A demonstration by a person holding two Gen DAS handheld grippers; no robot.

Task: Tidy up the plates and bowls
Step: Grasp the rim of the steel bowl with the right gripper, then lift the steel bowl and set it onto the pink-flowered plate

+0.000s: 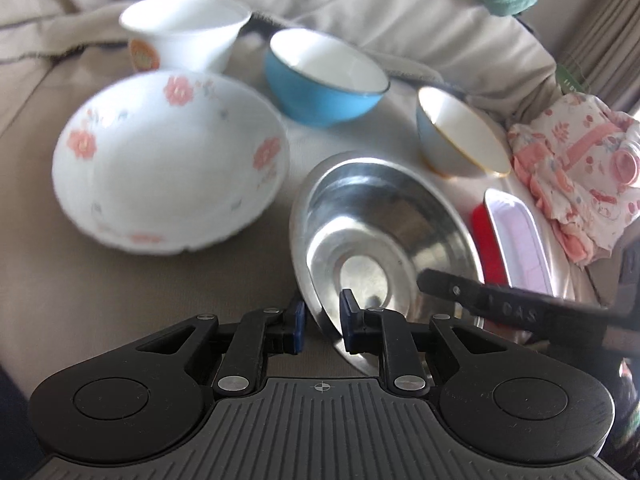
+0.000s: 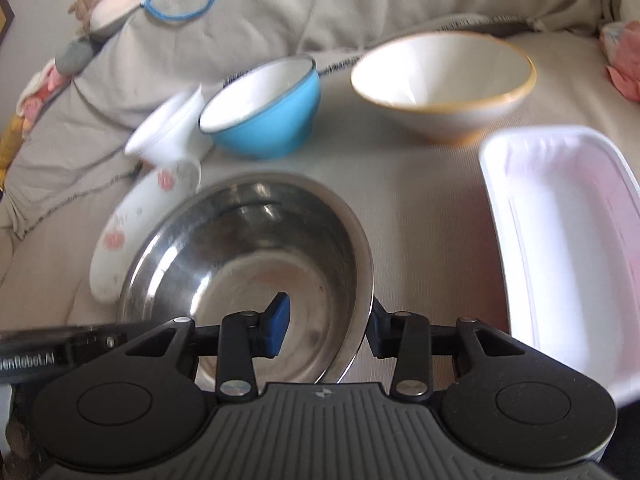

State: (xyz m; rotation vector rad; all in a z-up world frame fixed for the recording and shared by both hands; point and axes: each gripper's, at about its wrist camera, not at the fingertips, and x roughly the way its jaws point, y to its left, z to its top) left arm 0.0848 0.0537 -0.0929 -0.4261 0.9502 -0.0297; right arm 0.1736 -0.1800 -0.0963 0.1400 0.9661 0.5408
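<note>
My left hand-held gripper (image 1: pixel 322 326) clamps the near rim of the steel bowl (image 1: pixel 384 240). My right hand-held gripper (image 2: pixel 326 326) straddles its opposite rim (image 2: pixel 366 280), pads against the wall. The bowl stands beside the floral bowl (image 1: pixel 168 160).

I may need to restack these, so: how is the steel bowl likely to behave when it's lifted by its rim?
The steel bowl looks thin-walled, so probably light and stiff. Its polished, mirror-like surface could slip between pads. Both the left claw and right claw straddle its rim, and lifting from one side alone might tilt it.
</note>
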